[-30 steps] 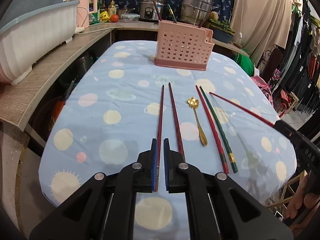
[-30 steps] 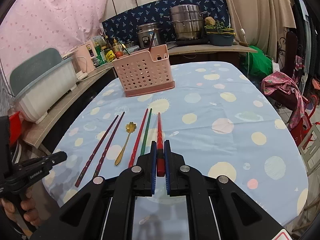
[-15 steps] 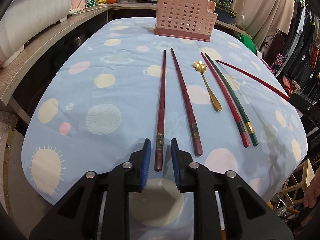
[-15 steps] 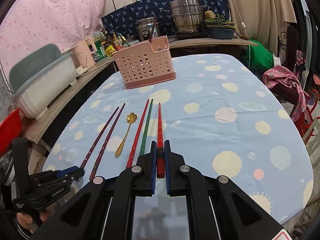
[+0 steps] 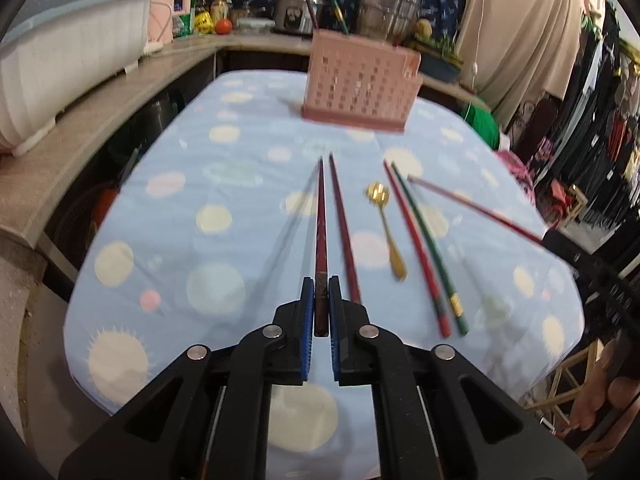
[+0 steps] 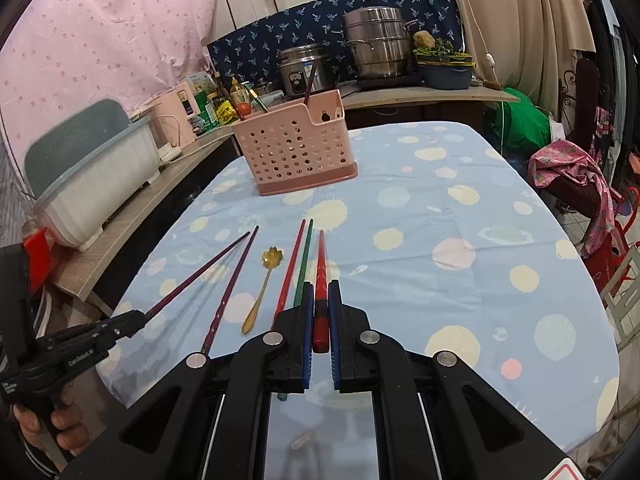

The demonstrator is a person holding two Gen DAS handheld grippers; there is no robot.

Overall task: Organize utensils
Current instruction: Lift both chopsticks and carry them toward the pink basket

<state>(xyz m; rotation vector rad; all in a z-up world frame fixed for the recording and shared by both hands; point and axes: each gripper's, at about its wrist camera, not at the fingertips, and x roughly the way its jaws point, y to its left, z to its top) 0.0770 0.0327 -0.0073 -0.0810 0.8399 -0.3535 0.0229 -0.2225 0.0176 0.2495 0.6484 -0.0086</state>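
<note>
My left gripper (image 5: 321,284) is closing its jaws on the butt end of a dark red chopstick (image 5: 320,220), whose tip is raised off the cloth. Its twin (image 5: 342,220) lies just to the right, then a gold spoon (image 5: 386,224), a red chopstick (image 5: 414,240) and a green one (image 5: 430,240). My right gripper (image 6: 321,286) is shut on another red chopstick (image 6: 320,264), which points towards the pink perforated basket (image 6: 296,152). In the right wrist view the left gripper (image 6: 136,318) sits low on the left, with a hand on its grip.
The table under a light blue spotted cloth (image 6: 440,200) ends close in front of both grippers. A white dish rack (image 6: 92,184) stands on the wooden counter at the left. Steel pots (image 6: 376,44) stand behind the basket, and a cloth-draped chair (image 6: 572,176) at the right.
Half a second ago the left jaws stood apart around the chopstick's end on the cloth; now they pinch it and its tip is lifted. The right gripper holds still.
</note>
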